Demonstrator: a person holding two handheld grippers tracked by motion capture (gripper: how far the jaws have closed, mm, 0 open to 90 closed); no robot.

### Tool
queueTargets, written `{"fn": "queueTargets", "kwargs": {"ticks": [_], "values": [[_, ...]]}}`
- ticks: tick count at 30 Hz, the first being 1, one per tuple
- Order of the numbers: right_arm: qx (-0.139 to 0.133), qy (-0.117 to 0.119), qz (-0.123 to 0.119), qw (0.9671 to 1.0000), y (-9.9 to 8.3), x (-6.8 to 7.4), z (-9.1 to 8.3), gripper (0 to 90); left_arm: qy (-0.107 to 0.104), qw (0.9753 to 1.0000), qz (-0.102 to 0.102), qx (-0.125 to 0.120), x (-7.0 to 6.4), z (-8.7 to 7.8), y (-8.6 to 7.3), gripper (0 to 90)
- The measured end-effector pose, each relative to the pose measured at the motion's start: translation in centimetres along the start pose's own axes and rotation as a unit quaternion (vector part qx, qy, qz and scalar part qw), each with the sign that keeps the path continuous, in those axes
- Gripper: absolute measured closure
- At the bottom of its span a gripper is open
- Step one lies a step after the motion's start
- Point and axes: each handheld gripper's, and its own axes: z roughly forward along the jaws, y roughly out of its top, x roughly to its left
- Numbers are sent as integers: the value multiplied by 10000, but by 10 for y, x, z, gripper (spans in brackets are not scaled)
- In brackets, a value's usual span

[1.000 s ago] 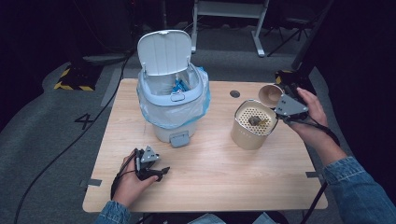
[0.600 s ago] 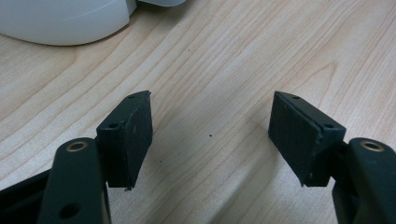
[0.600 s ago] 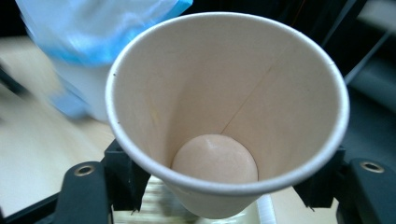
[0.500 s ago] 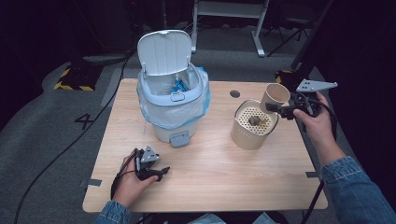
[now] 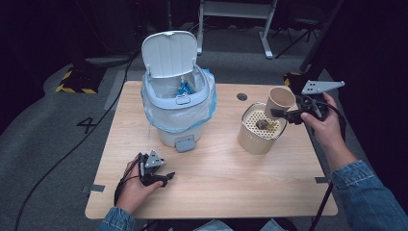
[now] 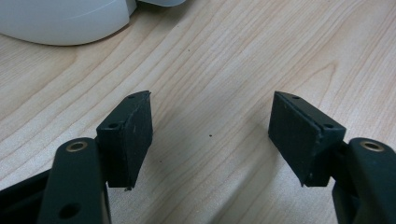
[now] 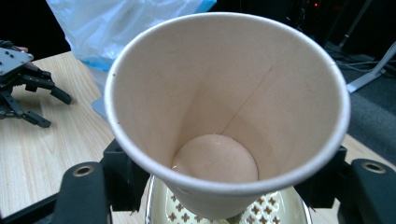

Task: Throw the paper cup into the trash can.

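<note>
A person's right gripper (image 5: 284, 114) clamps a tan paper cup (image 5: 279, 101) between its jaws, holding it tilted on its side above a round beige container (image 5: 257, 137) with a perforated top, on the right of a wooden table (image 5: 226, 178). The cup's inside looks empty in the right gripper view. The left gripper (image 5: 161, 177) rests low on the table near its front edge, jaws spread wide with nothing between them, close to a white lidded bin (image 5: 178, 103) lined with a plastic bag (image 5: 166, 118)
</note>
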Motion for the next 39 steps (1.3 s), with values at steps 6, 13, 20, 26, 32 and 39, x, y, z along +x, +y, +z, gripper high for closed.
{"fn": "queueTargets", "kwargs": {"ticks": [6, 13, 20, 26, 32, 39], "values": [[-116, 169, -106, 9997, 23, 1, 1, 313, 3, 10000, 10, 2, 0, 0, 0, 311], [-182, 324, -254, 9990, 55, 6, 12, 308, 6, 10000, 2, 0, 0, 0, 0, 312], [-293, 616, -314, 9972, 88, 13, 29, 303, 10, 10000, 22, 5, 0, 0, 0, 313], [-276, 722, -378, 9963, 116, 17, 48, 302, -4, 10000, 22, 7, 1, 0, 0, 311], [-294, 716, -352, 9964, 139, 22, 73, 300, 7, 10000, 52, 3, 1, 0, 1, 309], [-517, 702, -283, 9958, 157, 31, 105, 298, 0, 10000, 32, -4, 1, 1, 1, 307]]}}
